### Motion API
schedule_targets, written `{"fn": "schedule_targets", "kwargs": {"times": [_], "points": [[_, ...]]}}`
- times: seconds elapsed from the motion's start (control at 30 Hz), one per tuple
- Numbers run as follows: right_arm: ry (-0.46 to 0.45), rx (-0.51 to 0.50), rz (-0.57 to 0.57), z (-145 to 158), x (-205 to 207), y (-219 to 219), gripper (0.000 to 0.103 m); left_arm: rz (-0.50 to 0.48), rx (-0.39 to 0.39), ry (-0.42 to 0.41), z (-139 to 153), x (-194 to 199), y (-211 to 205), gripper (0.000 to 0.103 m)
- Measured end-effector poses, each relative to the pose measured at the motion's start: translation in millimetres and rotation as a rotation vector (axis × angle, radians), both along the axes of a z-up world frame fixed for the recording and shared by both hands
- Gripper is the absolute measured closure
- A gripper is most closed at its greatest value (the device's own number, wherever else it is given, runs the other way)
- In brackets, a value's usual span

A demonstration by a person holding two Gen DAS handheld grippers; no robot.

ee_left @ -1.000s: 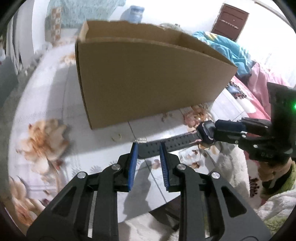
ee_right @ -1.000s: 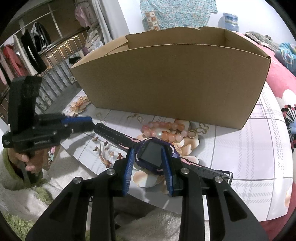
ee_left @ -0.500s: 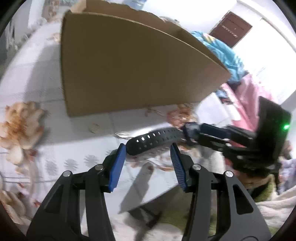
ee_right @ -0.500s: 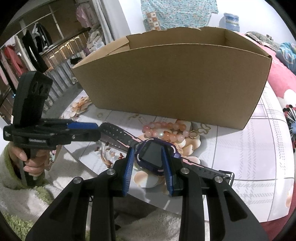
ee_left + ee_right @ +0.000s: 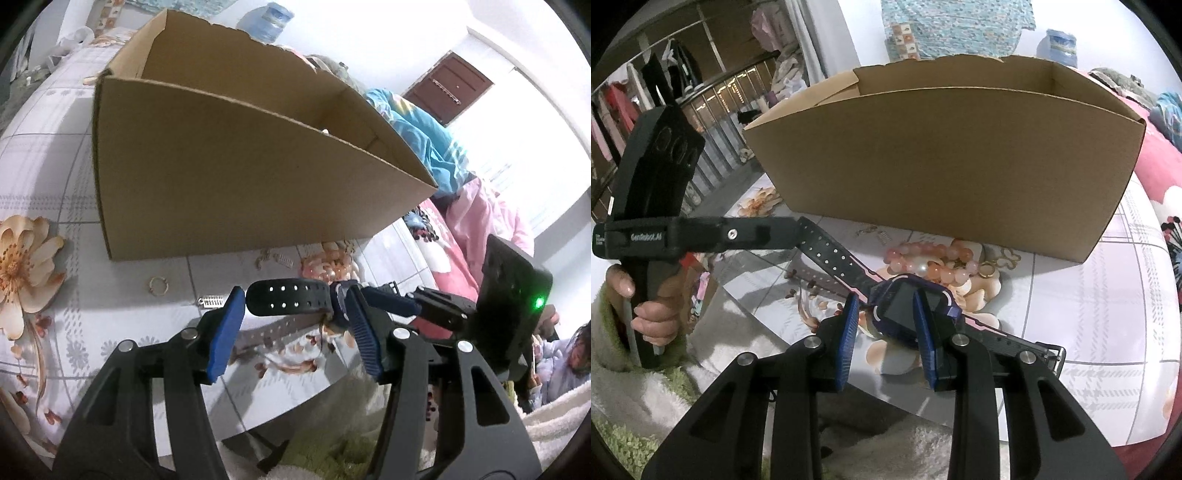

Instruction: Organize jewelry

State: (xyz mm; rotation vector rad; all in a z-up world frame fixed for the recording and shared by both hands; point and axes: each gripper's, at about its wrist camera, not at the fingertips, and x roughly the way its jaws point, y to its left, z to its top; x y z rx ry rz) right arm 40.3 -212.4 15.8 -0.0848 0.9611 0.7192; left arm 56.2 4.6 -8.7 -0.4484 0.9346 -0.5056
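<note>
My right gripper [image 5: 884, 334] is shut on a purple smartwatch [image 5: 905, 301] by its case and holds it above the table edge. Its black holed strap [image 5: 834, 254] reaches left toward my left gripper [image 5: 798, 230]. In the left wrist view my left gripper [image 5: 295, 325] is open, and the strap end [image 5: 288, 297] hangs between its blue pads without being pinched. An open cardboard box [image 5: 236, 173] stands behind on the table; it also shows in the right wrist view [image 5: 960, 166]. A pink bead bracelet [image 5: 931, 262] and a gold ring [image 5: 986, 269] lie before the box.
A thin ring [image 5: 158, 285] and a small silver clip [image 5: 211, 301] lie on the flowered tablecloth [image 5: 44, 206] left of the strap. A gold chain piece [image 5: 1006, 254] lies by the beads. The table edge runs just under both grippers, with fluffy fabric [image 5: 886, 443] below.
My left gripper has opened wide and let go of the strap end, and it has tilted up toward the box. My right gripper keeps its hold on the watch, raised slightly.
</note>
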Motion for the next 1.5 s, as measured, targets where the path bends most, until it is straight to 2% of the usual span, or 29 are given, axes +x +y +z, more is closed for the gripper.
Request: {"fn": "schedule_targets", "kwargs": {"times": [0.17, 0.43, 0.67, 0.8, 1.0, 1.1, 1.27, 1.4, 1.5], "points": [[-0.005, -0.007, 0.003, 0, -1, 1, 0.073, 0.000, 0.028, -0.037, 4, 0, -5, 0.063], [-0.007, -0.007, 0.002, 0, -2, 1, 0.073, -0.003, 0.087, -0.085, 10, -2, -11, 0.074], [-0.004, 0.000, -0.002, 0, -3, 1, 0.073, -0.028, 0.194, -0.149, 16, -11, -23, 0.085], [0.000, -0.003, -0.038, 3, -6, -7, 0.073, -0.029, 0.278, -0.172, 17, -15, -29, 0.086], [0.019, 0.037, -0.175, 13, -24, -53, 0.072, -0.037, 0.356, -0.194, 16, -19, -32, 0.086], [0.035, 0.026, -0.277, 12, -28, -77, 0.070, -0.039, 0.374, -0.196, 15, -20, -31, 0.086], [0.069, 0.067, -0.394, 8, -15, -98, 0.066, -0.039, 0.385, -0.193, 14, -19, -29, 0.086], [0.149, 0.097, -0.424, -9, 1, -98, 0.066, -0.043, 0.399, -0.193, 12, -21, -31, 0.086], [0.150, 0.124, -0.432, -12, 2, -95, 0.065, -0.040, 0.414, -0.193, 11, -21, -34, 0.086]]}}
